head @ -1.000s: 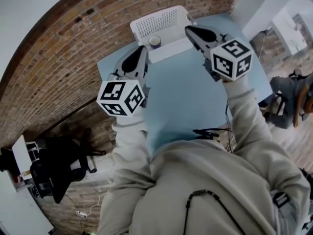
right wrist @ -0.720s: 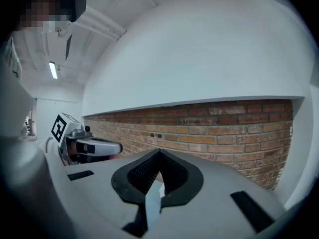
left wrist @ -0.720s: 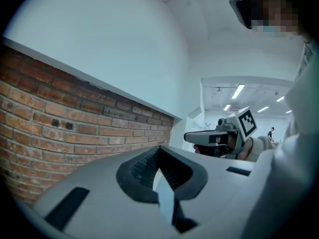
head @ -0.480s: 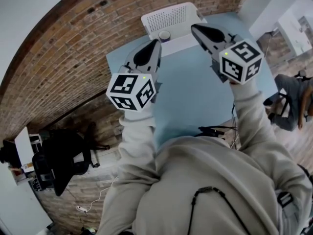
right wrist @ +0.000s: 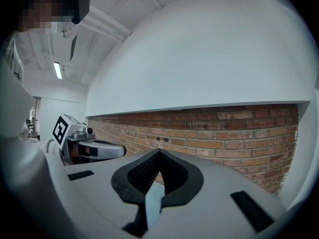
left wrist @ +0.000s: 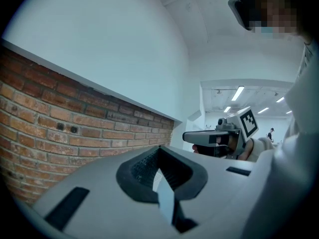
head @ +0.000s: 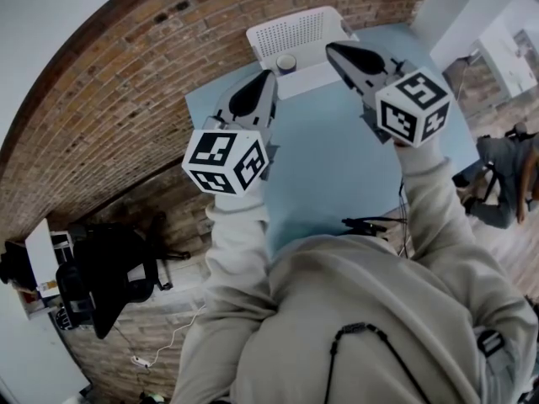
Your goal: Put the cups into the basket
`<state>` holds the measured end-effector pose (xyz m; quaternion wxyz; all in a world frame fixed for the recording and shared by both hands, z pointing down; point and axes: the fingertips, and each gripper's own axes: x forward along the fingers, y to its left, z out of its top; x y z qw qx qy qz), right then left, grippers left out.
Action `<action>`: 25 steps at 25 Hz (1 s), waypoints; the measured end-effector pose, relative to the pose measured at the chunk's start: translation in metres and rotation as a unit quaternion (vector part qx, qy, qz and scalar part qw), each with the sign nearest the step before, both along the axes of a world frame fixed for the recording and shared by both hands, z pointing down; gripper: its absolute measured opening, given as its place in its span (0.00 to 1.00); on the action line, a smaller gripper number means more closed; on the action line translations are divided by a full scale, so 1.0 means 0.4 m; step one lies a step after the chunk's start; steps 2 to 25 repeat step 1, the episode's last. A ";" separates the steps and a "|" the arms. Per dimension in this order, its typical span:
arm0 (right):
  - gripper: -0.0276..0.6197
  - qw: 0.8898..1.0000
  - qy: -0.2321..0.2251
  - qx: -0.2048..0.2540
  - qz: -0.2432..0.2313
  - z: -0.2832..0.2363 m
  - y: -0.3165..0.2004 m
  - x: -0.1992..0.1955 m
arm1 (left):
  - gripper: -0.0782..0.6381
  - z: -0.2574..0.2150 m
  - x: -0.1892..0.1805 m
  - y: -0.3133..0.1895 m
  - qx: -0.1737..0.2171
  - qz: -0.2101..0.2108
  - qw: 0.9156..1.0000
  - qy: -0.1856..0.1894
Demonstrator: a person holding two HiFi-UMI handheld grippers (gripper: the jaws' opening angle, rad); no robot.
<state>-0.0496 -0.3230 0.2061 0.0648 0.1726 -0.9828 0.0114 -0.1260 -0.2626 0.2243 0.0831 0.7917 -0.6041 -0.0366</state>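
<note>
Black-and-white square markers cover the left cube [head: 226, 160] and the right cube [head: 413, 108]. Compared with a second ago, the white basket [head: 290, 30] shows slightly further right in the head view. It sits at 12 o'clock on the blue table [head: 328, 158], with one cup [head: 286, 61] inside. The left gripper [head: 269, 73] is at the cup's 7 o'clock and the right gripper [head: 329, 47] at its 3 o'clock. Both have their jaws together, holding nothing.

One basket [head: 295, 34] and one cup [head: 286, 61] at the far end of one blue table [head: 328, 158]. Two grippers above the table: left gripper [head: 268, 76], right gripper [head: 330, 49]. One black chair [head: 101, 280] left of the table. Two people: one [head: 354, 326] at the table's near edge, one [head: 505, 162] seated to its right.
</note>
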 end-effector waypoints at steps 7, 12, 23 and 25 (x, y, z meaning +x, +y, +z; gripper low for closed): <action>0.06 1.000 -0.001 0.000 0.000 -0.003 0.001 0.000 | 0.10 0.000 -0.001 0.002 0.000 0.000 1.000 0.000; 0.06 1.000 -0.001 0.000 0.000 -0.003 0.001 0.000 | 0.10 0.000 -0.001 0.002 0.000 0.000 1.000 0.000; 0.06 1.000 -0.001 0.000 0.000 -0.003 0.001 0.000 | 0.10 0.000 -0.001 0.002 0.000 0.000 1.000 0.000; 0.06 1.000 -0.001 0.000 0.000 -0.003 0.001 0.000 | 0.10 0.000 -0.001 0.002 0.000 0.000 1.000 0.000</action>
